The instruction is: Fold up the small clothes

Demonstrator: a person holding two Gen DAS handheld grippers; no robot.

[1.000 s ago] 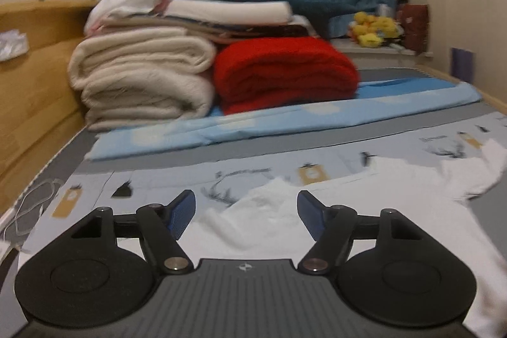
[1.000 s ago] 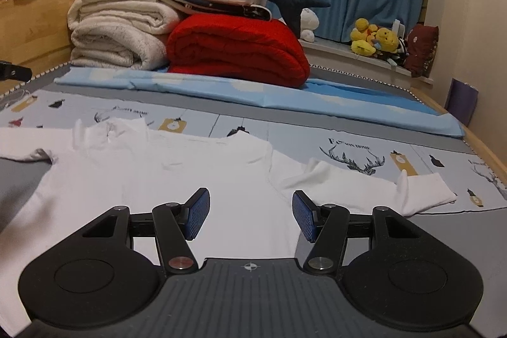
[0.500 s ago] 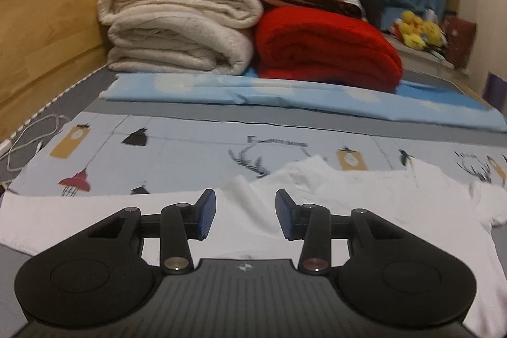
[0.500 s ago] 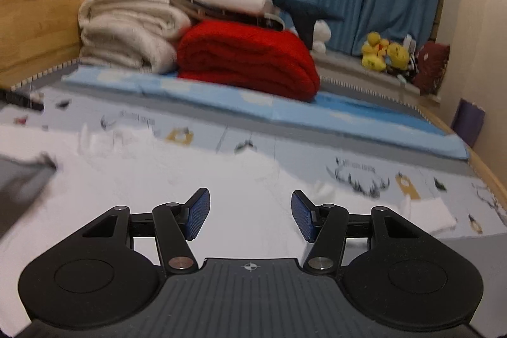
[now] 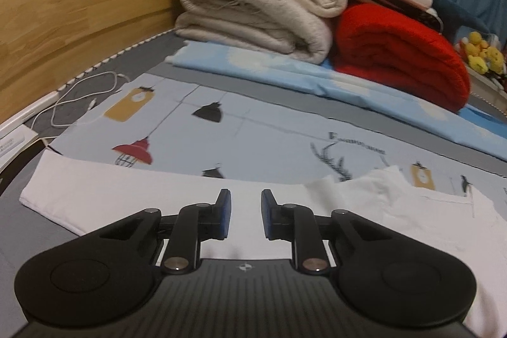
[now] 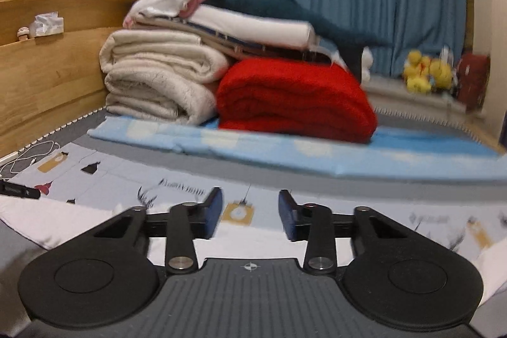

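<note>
A small white long-sleeved shirt (image 5: 126, 189) lies flat on the patterned bed sheet (image 5: 269, 132). Its left sleeve stretches to the left and its collar (image 5: 389, 179) lies to the right. My left gripper (image 5: 245, 217) hovers low over the sleeve near the shoulder, jaws open with a narrow gap, nothing between them. In the right wrist view the shirt (image 6: 57, 220) shows at the lower left and under the gripper. My right gripper (image 6: 250, 216) is open and empty, low over the shirt's upper edge.
Folded beige blankets (image 5: 253, 2) and a red blanket (image 5: 399, 53) are stacked at the head of the bed on a light blue sheet (image 6: 285, 148). A wooden bed frame (image 5: 79, 5) runs along the left. A white cable (image 5: 73, 103) lies by the left edge.
Both grippers have moved left and lower over the shirt. The left gripper's jaws have narrowed. The right gripper's jaws have narrowed slightly but stay open.
</note>
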